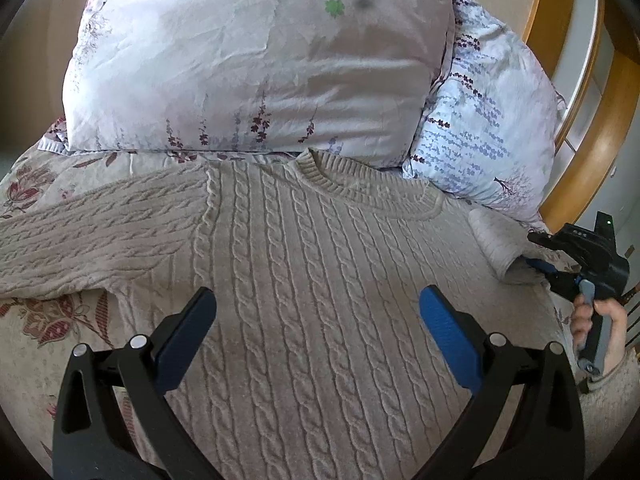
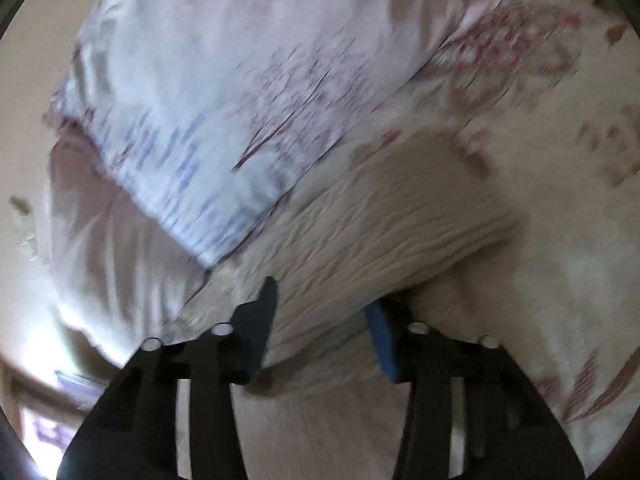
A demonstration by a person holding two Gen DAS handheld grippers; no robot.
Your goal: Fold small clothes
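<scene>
A beige cable-knit sweater [image 1: 320, 232] lies flat on the bed, neckline toward the pillows, its left sleeve [image 1: 100, 232] stretched out to the side. My left gripper [image 1: 316, 300] hovers open over the sweater's body, holding nothing. The right sleeve [image 1: 496, 244] is bunched at the sweater's right edge, and my right gripper [image 1: 538, 266], held by a hand [image 1: 600, 320], has its tips at it. In the blurred right wrist view the right gripper [image 2: 324, 300] has its jaws apart, with the knit sleeve [image 2: 380, 232] lying between and over them.
Two floral pillows [image 1: 248, 64] [image 1: 488, 120] lean just beyond the neckline. A curved wooden headboard [image 1: 592, 152] stands at the far right. The floral bedspread [image 1: 52, 320] shows around the sweater on the left.
</scene>
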